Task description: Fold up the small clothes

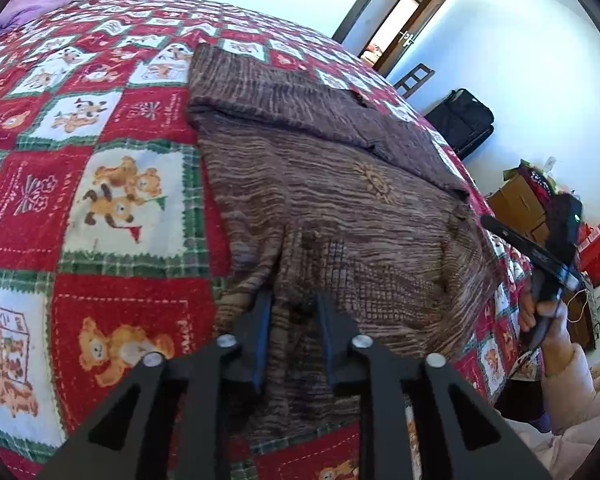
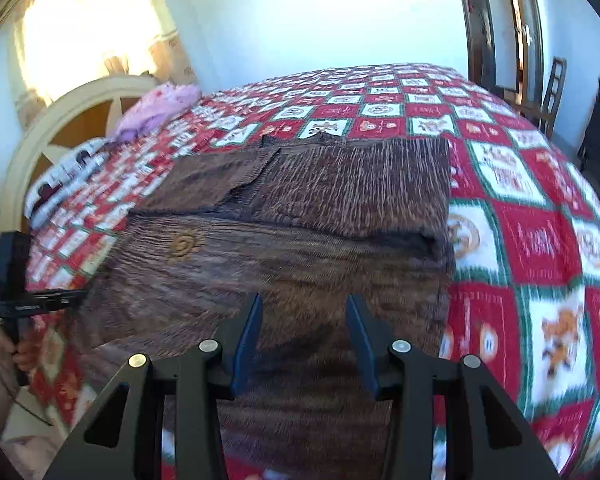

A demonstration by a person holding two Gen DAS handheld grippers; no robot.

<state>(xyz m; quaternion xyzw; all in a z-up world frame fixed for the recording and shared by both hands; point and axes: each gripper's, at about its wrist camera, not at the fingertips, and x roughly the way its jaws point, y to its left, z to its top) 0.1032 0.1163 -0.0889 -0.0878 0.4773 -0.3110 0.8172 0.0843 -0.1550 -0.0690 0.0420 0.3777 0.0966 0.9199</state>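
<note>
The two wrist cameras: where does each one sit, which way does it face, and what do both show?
Left wrist: sits on the left tool, facing down along its fingers over the brown garment on the checked bedspread; the right tool and its hand show at right.
Right wrist: sits on the right tool, facing down over the same garment; the left tool shows at left.
Shared: the garment with its sun motif, the bedspread, a pink pillow.
</note>
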